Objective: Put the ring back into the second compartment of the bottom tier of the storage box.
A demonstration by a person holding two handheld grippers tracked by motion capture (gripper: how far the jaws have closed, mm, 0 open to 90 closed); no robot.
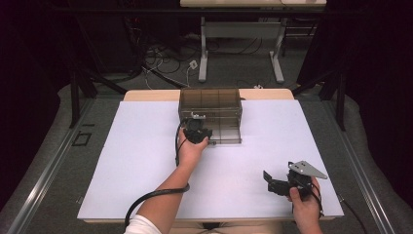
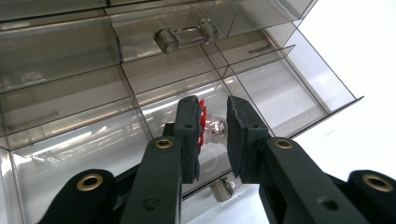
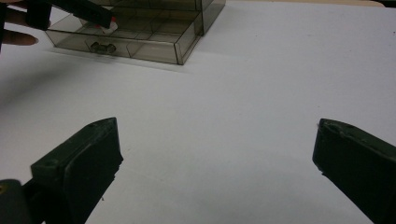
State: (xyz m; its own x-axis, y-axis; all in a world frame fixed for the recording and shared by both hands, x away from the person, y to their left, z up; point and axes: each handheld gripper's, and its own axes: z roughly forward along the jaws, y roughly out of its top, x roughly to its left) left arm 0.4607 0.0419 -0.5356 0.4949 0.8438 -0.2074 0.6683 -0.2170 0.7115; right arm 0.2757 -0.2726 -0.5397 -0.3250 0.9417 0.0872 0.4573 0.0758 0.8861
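Since the small clear piece with a red cap (image 2: 208, 127) looks like hard, light, slick plastic, I would keep my hold across its stubby body and not on the cap, squeezing gently. It sits pinched in my left claw (image 2: 214, 133), poised over the pulled-out bottom drawer (image 2: 299, 88) of the smoky plastic drawer cabinet (image 1: 210, 103) (a compartment near the drawer's front, as far as I can tell). My right claw (image 3: 215, 158) rests wide open, holding nothing, over the white table (image 1: 146, 161), well apart from the cabinet.

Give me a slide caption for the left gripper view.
Left gripper holds a small clear-and-red piece over the open smoky drawer.
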